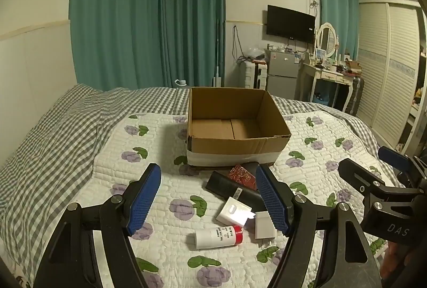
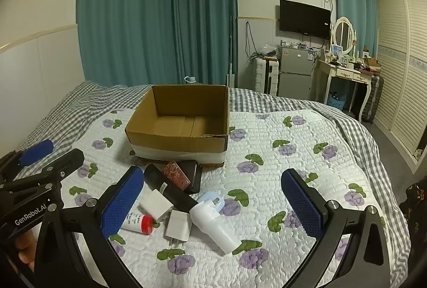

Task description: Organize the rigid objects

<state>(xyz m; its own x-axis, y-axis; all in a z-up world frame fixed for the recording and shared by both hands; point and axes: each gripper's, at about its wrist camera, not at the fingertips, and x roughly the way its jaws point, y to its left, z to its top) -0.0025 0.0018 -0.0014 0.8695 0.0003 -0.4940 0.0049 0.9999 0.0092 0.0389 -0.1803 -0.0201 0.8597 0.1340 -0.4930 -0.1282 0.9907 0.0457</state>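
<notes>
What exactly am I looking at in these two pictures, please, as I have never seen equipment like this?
No robot: a person holds a two-finger gripper in each hand, each carrying a fisheye camera looking along its blue-padded fingers. One picture comes from the left gripper, the other from the right gripper. Both are open and hold nothing.

On the flowered quilt stands an empty cardboard box. In front lie small items: a long black case, a red patterned box, a white tube with a red cap, a white charger plug, a small white box and a white cup.
</notes>
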